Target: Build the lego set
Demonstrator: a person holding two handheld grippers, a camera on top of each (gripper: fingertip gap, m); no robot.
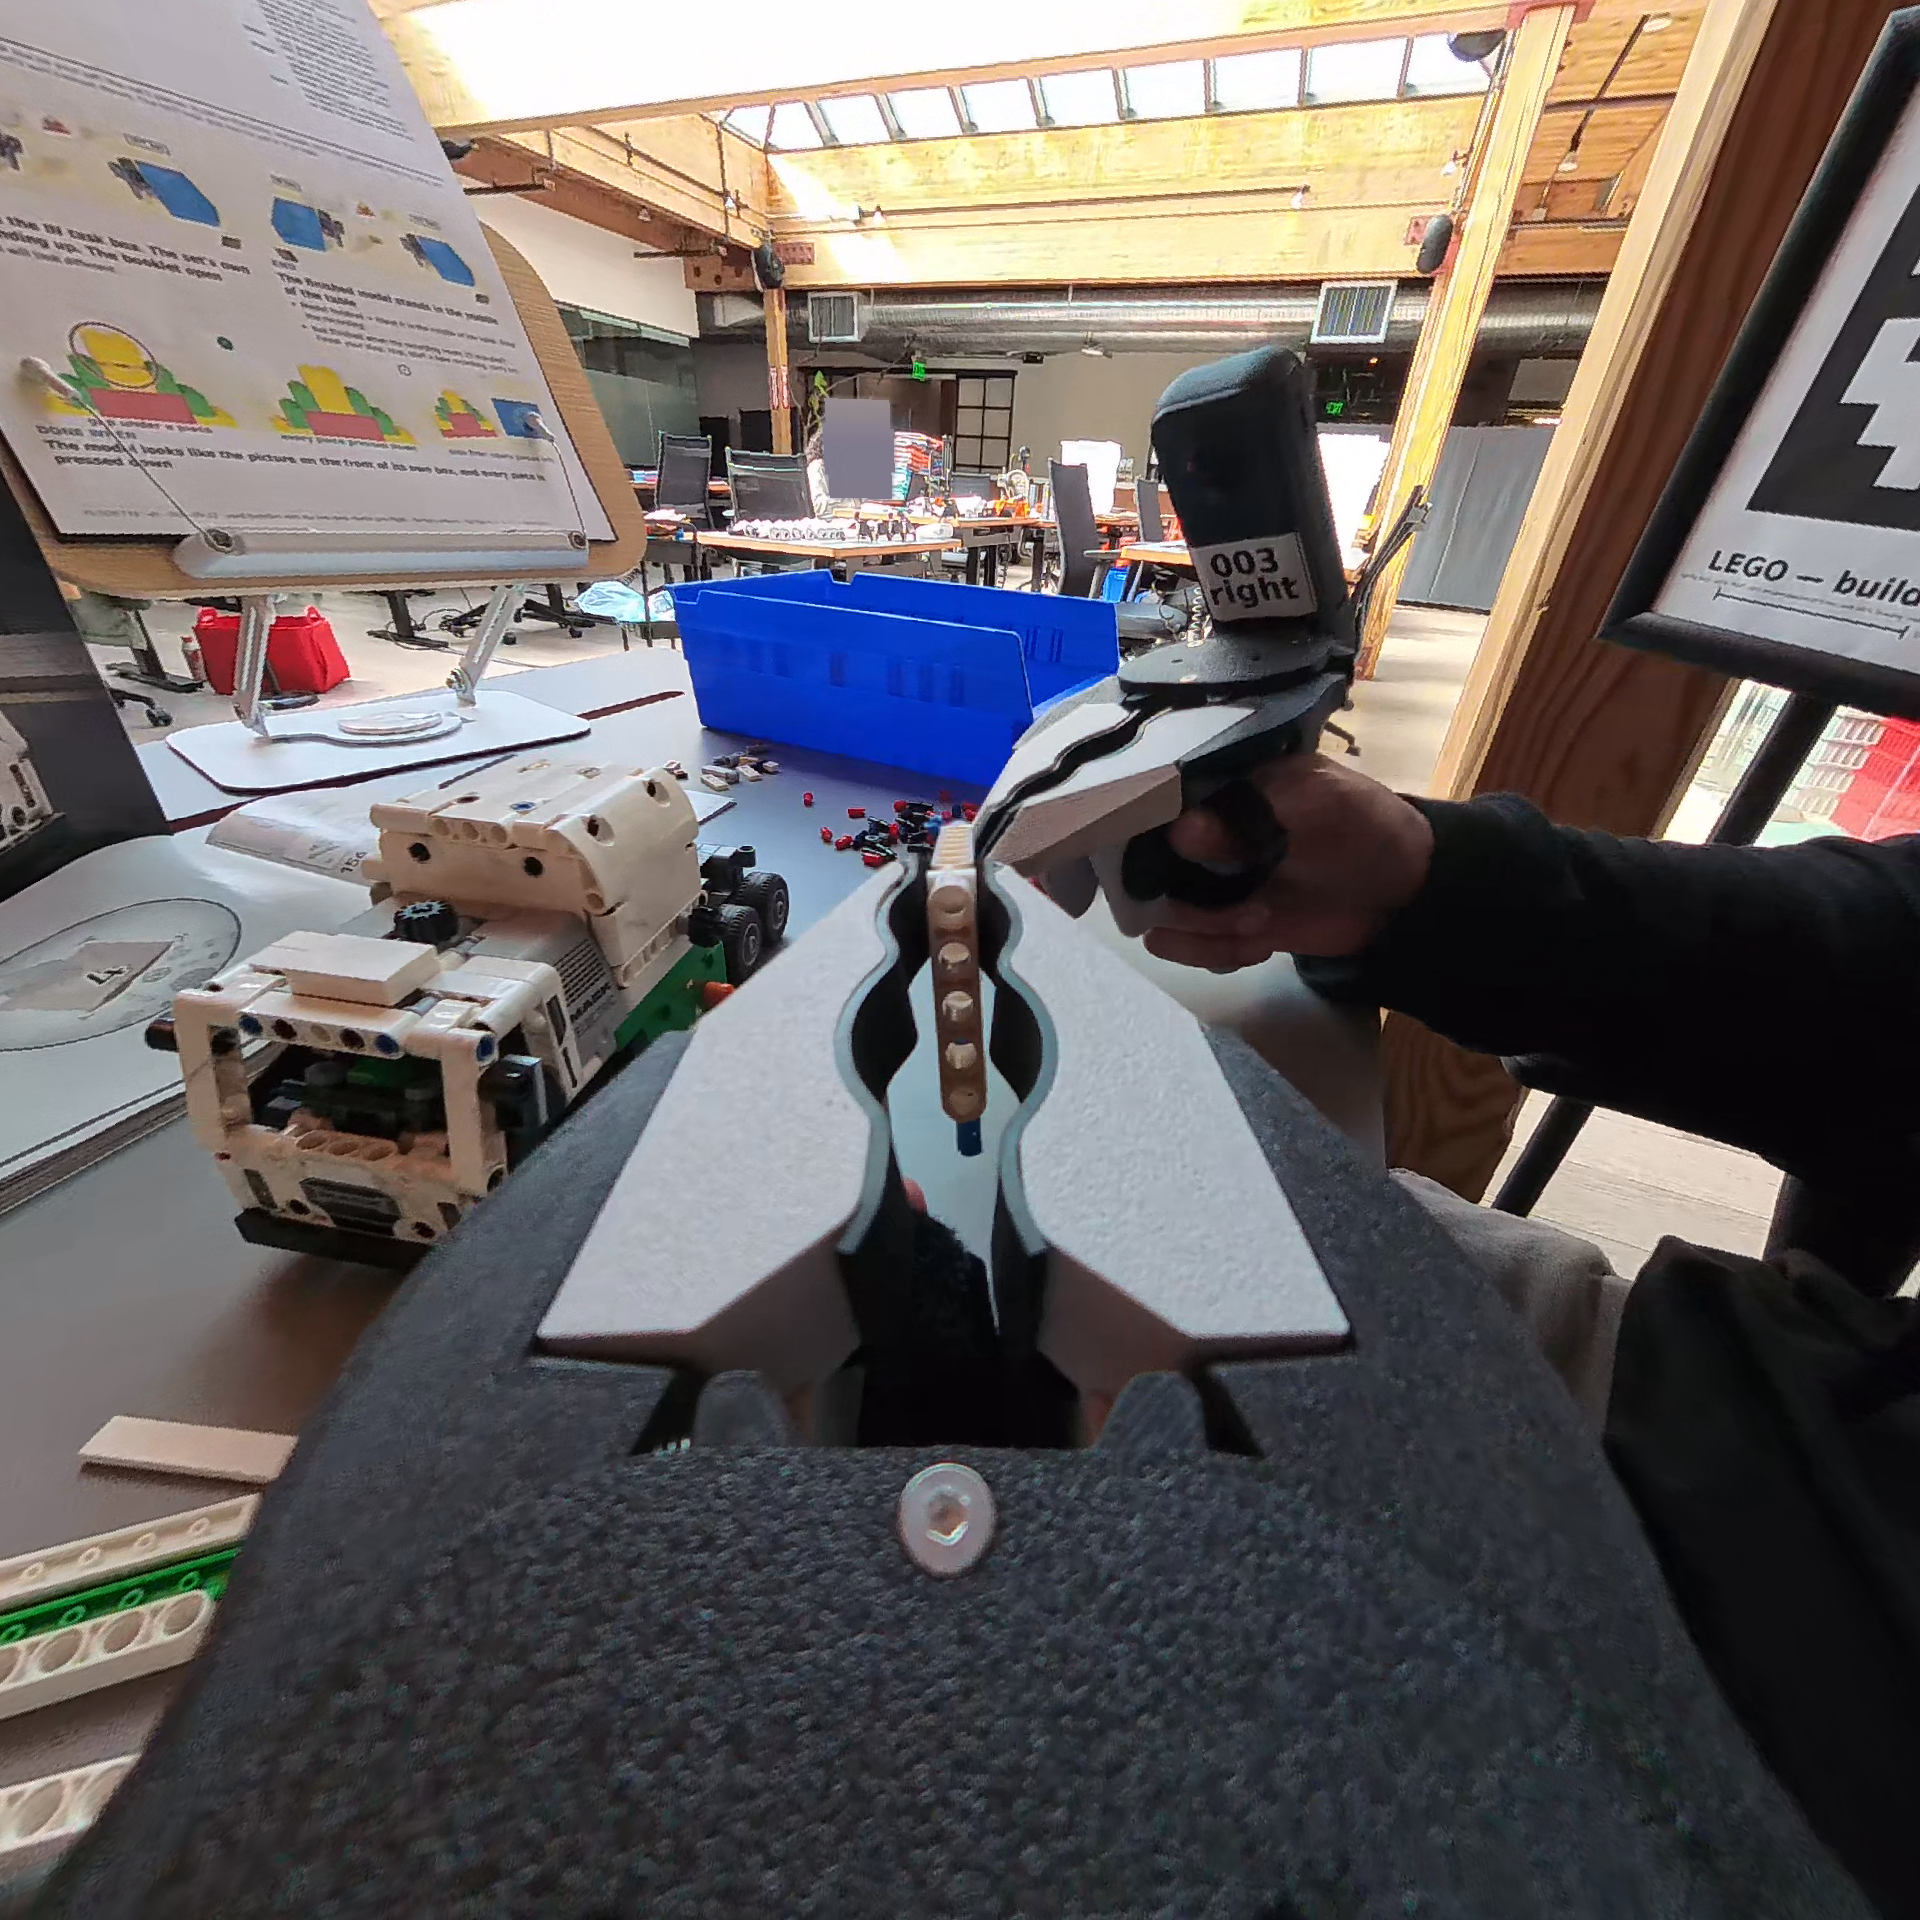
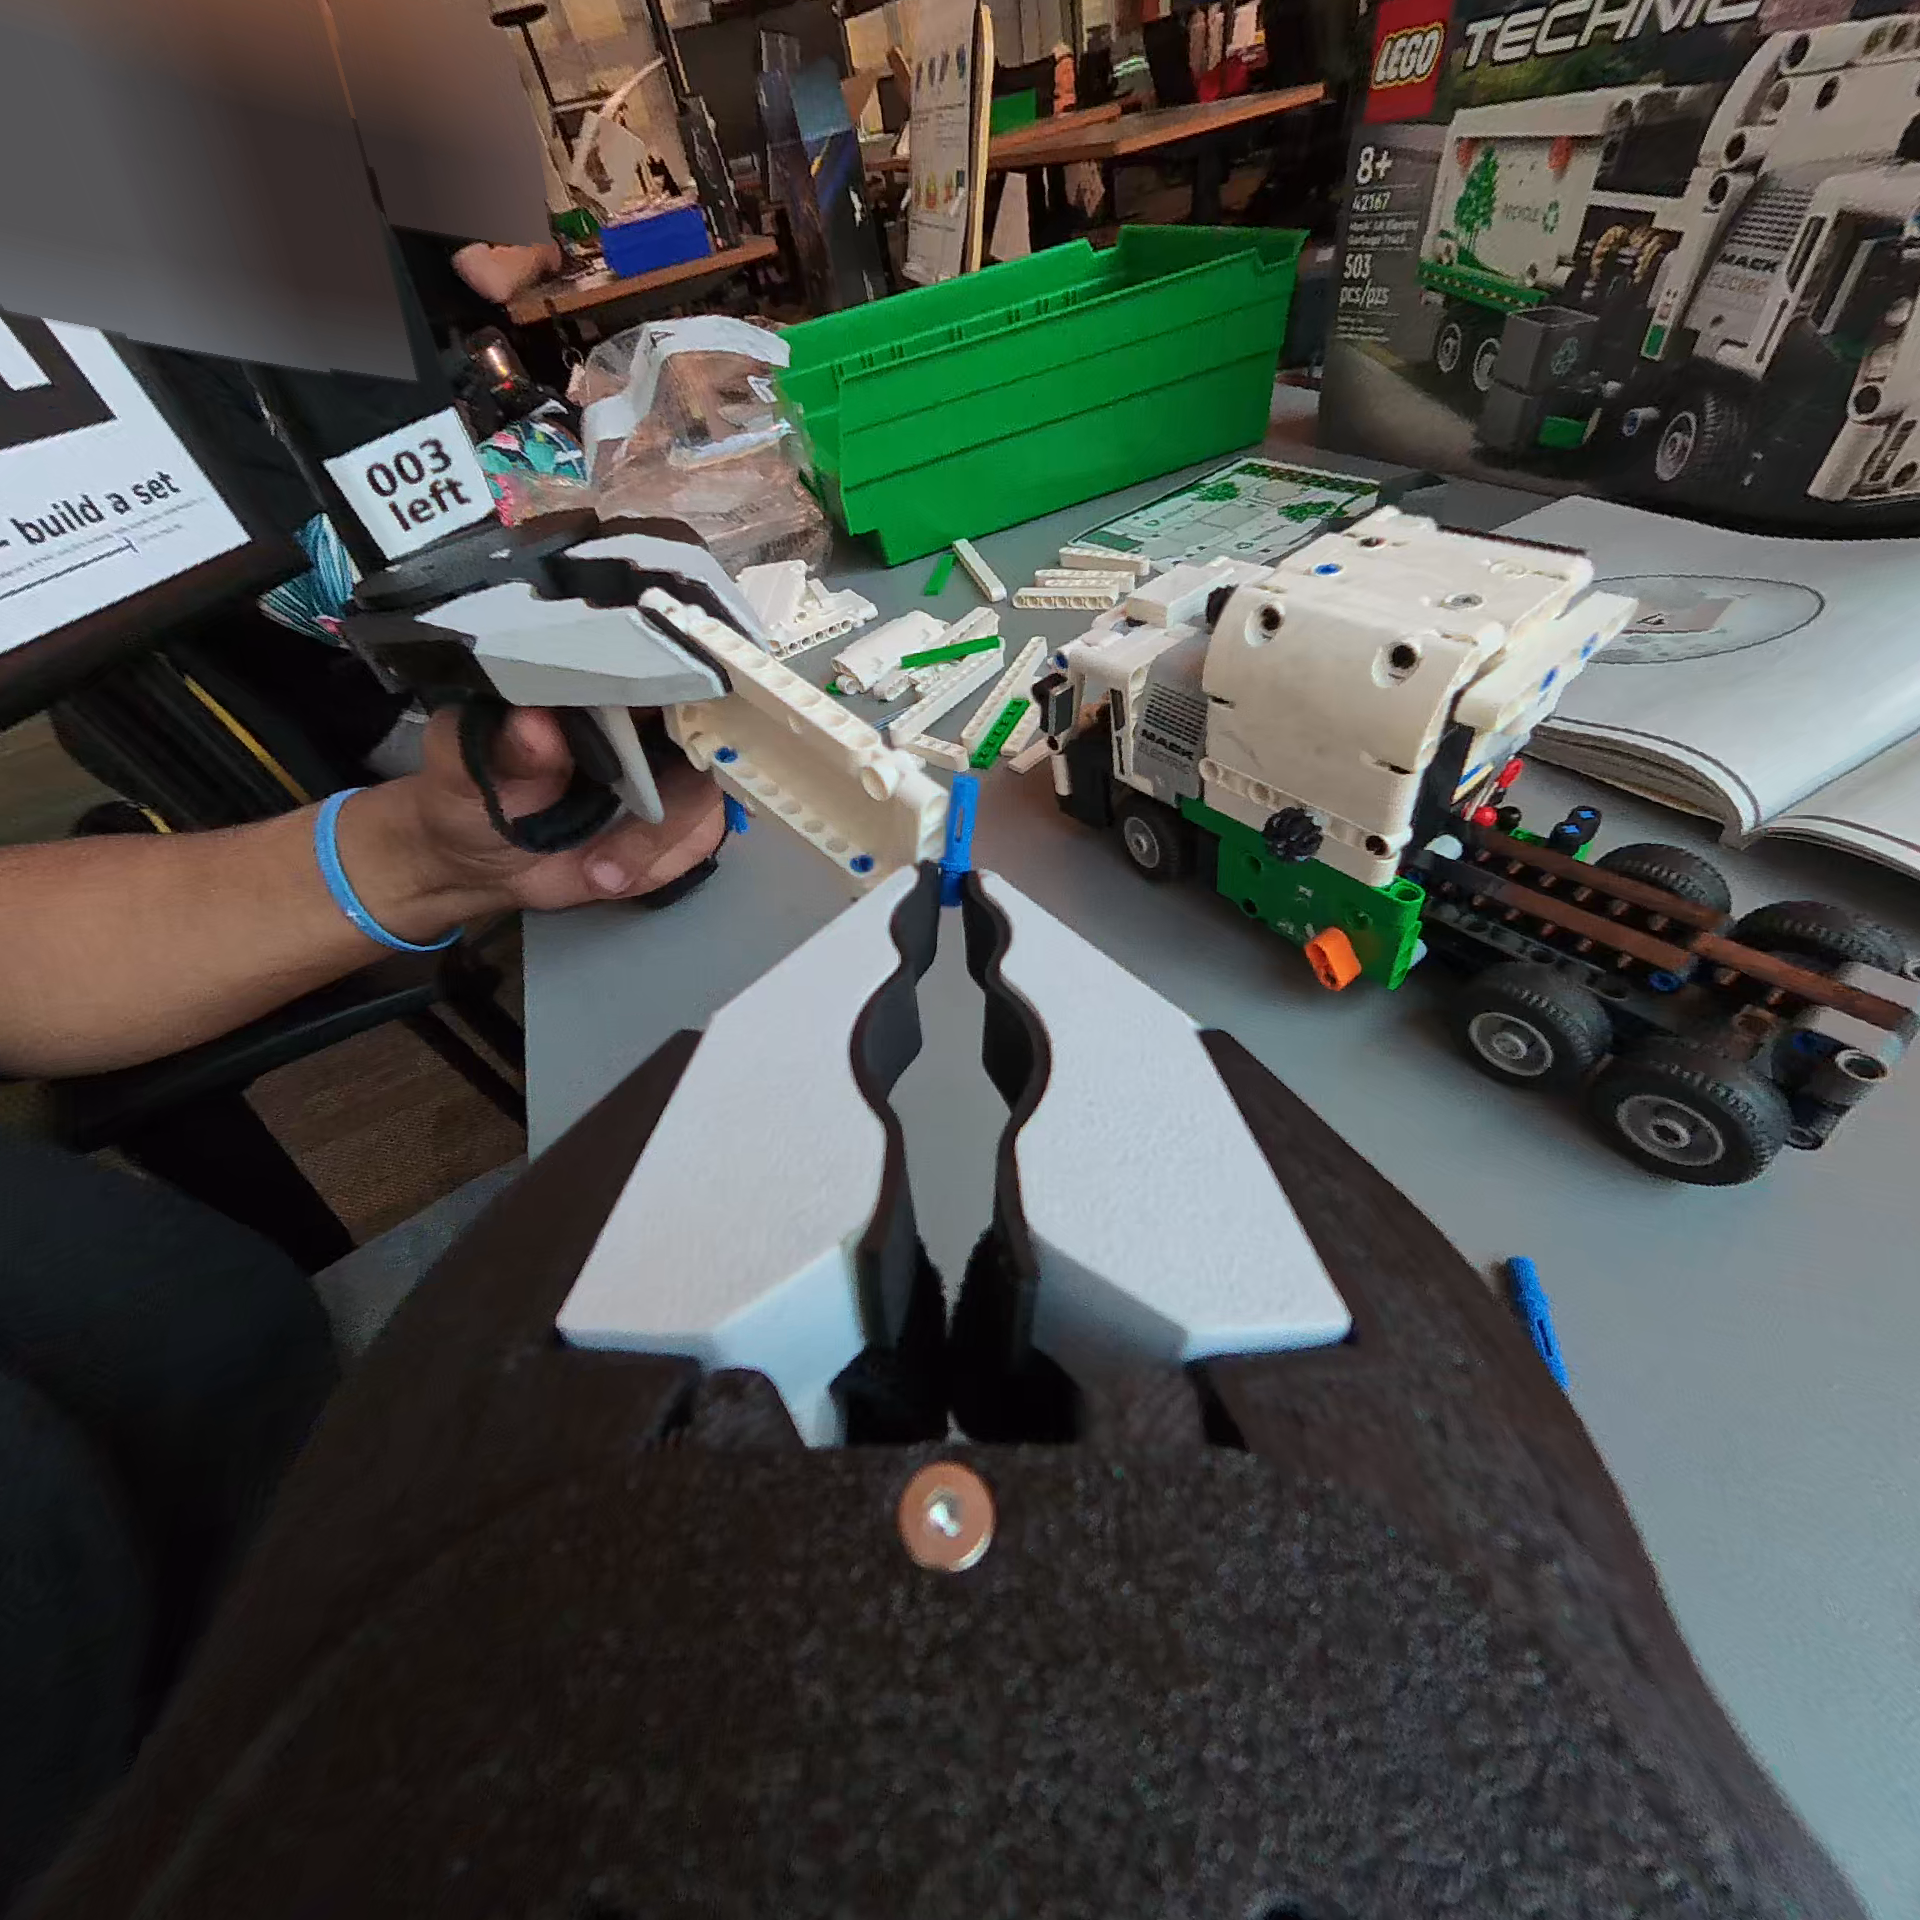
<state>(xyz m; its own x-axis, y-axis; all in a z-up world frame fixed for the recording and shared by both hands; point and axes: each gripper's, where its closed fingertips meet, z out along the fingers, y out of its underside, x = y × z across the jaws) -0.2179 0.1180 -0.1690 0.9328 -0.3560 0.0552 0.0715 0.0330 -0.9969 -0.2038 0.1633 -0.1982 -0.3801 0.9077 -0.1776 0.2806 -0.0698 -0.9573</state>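
White plastic is what our left gripper holds: a flat panel of beams with many holes, w/ small blue pins at its corners. In the left wrist view we see this panel edge-on, squeezed between the two fingers, so the jaws are closed on it. In the right wrist view the same gripper shows farther off, at the left, and the panel sticks out from it toward the middle.

Our right gripper pinches a small blue pin at its very tips; the jaws are nearly together, closed on the pin. The pin stands about upright and its top is just beside the lower corner of the white panel; we cannot tell if it touches. In the left wrist view the right gripper comes from the right side, its tips close to the far end of the panel.

The half-built truck, white and green w/ black wheels, stands on the grey table, to the right of both grippers. Behind it lie loose white beams and some green ones, then a green bin and the set's box. An open booklet lies near the truck's rear. One more blue pin lies alone on the table at the right. In the left wrist view a blue bin stands farther back, w/ small red and dark pieces scattered before it, & an instruction sheet on a stand at the left.
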